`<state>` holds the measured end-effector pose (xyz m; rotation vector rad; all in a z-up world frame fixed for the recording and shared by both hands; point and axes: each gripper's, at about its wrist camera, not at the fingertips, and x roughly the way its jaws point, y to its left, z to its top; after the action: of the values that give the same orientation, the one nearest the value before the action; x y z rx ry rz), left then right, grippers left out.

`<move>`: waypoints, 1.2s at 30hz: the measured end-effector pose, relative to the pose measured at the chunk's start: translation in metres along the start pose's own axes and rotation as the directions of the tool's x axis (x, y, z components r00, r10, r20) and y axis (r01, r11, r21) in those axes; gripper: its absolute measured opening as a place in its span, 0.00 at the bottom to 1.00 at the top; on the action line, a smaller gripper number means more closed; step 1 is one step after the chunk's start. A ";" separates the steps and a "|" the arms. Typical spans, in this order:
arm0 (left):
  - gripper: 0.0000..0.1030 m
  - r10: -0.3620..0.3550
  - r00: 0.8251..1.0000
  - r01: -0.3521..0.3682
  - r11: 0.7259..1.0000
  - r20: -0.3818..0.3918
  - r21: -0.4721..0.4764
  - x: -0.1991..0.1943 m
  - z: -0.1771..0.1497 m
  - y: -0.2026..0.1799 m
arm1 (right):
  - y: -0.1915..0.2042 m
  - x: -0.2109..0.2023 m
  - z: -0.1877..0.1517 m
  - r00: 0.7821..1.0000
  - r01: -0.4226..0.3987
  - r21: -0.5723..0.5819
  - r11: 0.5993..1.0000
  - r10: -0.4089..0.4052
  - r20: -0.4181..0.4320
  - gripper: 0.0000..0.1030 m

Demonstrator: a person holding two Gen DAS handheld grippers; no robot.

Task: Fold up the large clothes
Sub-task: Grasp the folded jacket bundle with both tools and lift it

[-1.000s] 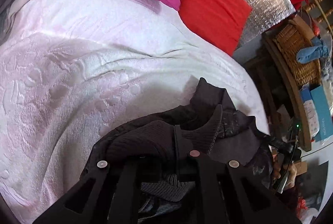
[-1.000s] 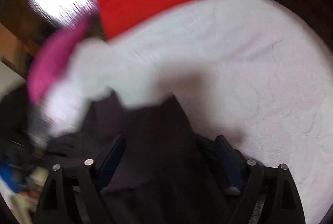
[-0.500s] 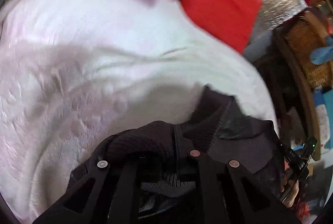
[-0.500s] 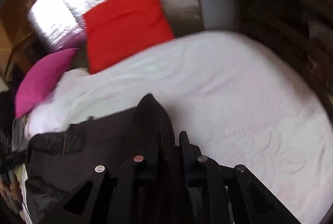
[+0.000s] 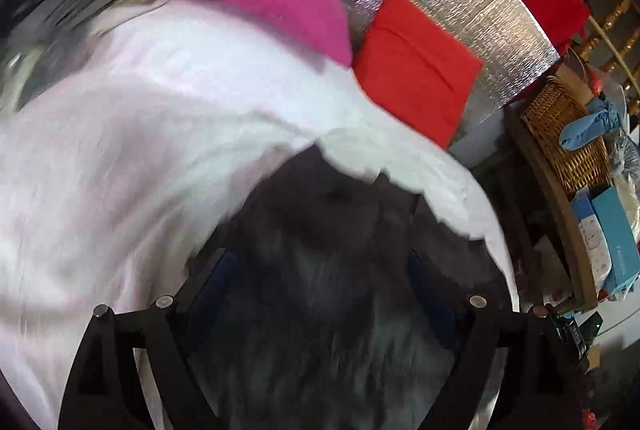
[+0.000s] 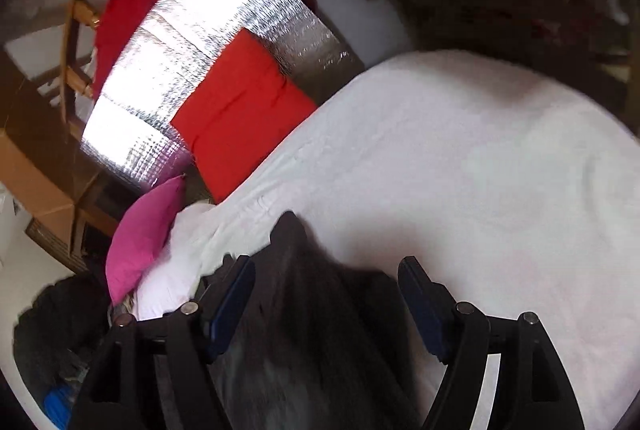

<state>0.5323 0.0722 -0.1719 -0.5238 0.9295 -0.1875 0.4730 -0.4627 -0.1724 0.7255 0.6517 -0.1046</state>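
A dark garment (image 5: 332,270) lies bunched on a bed (image 5: 140,158) with a white cover. Both the left hand-held gripper (image 5: 320,270) and right hand-held gripper (image 6: 326,290) have just been opening; their jaws stand wide and released, the garment lying loose between them.

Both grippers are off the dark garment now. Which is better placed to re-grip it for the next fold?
Probably right: the right gripper frames the dark garment's raised edge; the left gripper faces flat cloth.
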 end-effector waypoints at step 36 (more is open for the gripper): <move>0.82 0.101 0.994 -0.094 0.987 0.049 -0.132 -0.054 -0.124 0.028 | -0.014 -0.082 -0.099 0.989 -0.137 0.196 0.971 0.146 -0.031 0.82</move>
<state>0.3985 0.0735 -0.2075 -0.5990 0.9149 -0.0237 0.3521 -0.4202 -0.1884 0.9618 0.6368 -0.0196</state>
